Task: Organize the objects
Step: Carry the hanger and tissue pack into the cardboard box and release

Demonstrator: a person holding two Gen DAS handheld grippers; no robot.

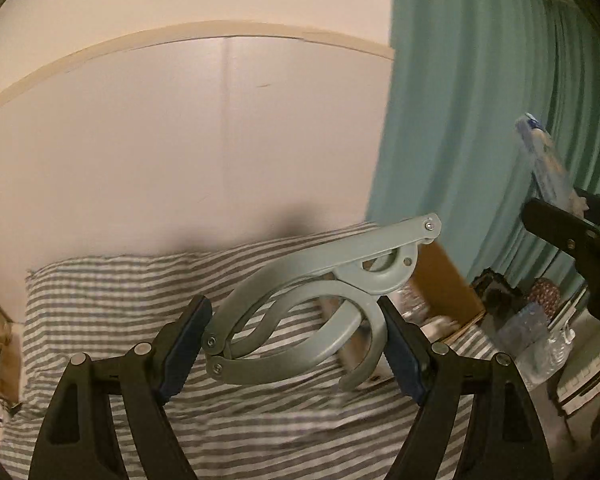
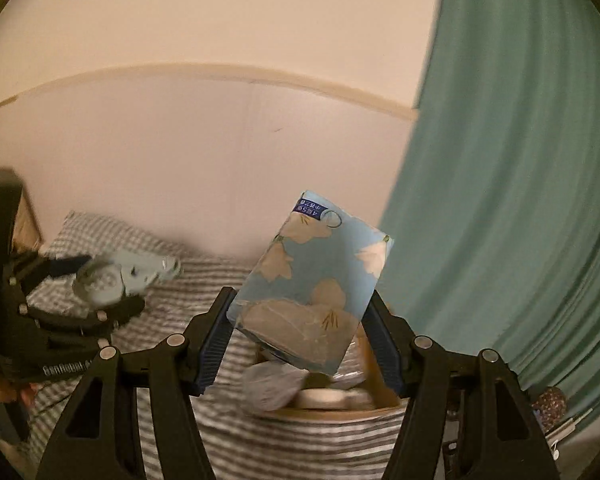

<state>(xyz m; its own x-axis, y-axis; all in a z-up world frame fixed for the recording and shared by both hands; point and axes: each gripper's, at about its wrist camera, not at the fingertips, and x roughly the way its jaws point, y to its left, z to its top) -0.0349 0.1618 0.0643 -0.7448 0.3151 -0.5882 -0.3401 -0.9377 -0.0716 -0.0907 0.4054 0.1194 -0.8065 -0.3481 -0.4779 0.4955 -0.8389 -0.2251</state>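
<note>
My left gripper (image 1: pixel 296 344) is shut on a grey-green folding hanger (image 1: pixel 300 276). One pad presses its hinge and the other its hook, and it hangs in the air above the bed. My right gripper (image 2: pixel 300 340) is shut on a light-blue tissue pack (image 2: pixel 316 280) with a pale flower print, tilted and held above a cardboard box (image 2: pixel 384 404). In the left wrist view the right gripper (image 1: pixel 572 204) shows at the right edge with the tissue pack (image 1: pixel 548 160). In the right wrist view the left gripper (image 2: pixel 104 282) and the hanger (image 2: pixel 116 276) are at the left, blurred.
A grey-and-white striped bed (image 1: pixel 240 428) lies below against a pale wall panel (image 1: pixel 180 140). The open cardboard box (image 1: pixel 444 280) on the bed holds a grey bag (image 2: pixel 272 384) and other items. A teal curtain (image 2: pixel 520 200) hangs at the right. Plastic bottles (image 1: pixel 536 344) stand beside the bed.
</note>
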